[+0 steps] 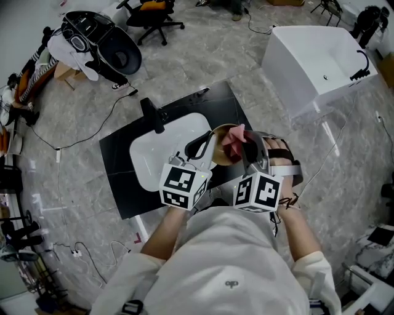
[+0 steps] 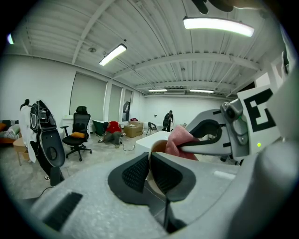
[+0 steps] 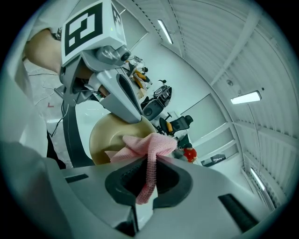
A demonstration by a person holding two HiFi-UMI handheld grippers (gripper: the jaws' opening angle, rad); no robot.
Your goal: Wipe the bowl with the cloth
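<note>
Bowl (image 1: 219, 149), pink cloth (image 1: 234, 140) pressed inside

Two grippers are in view, one left gripper (image 2: 149, 161) and one right gripper (image 3: 148, 163) (a marker cube (image 1: 183, 184) on one, a second cube (image 1: 258, 192) on the other). There is one tan bowl (image 1: 217, 151) and one pink cloth (image 1: 233, 143). The black table (image 1: 123, 184) carries one white sink (image 1: 154, 161) and one black faucet (image 1: 152, 115). The floor (image 1: 203, 55) bears one white tub (image 1: 308, 55) and one office chair (image 1: 154, 12). The left gripper view shows two distant people (image 2: 168, 120).
</note>
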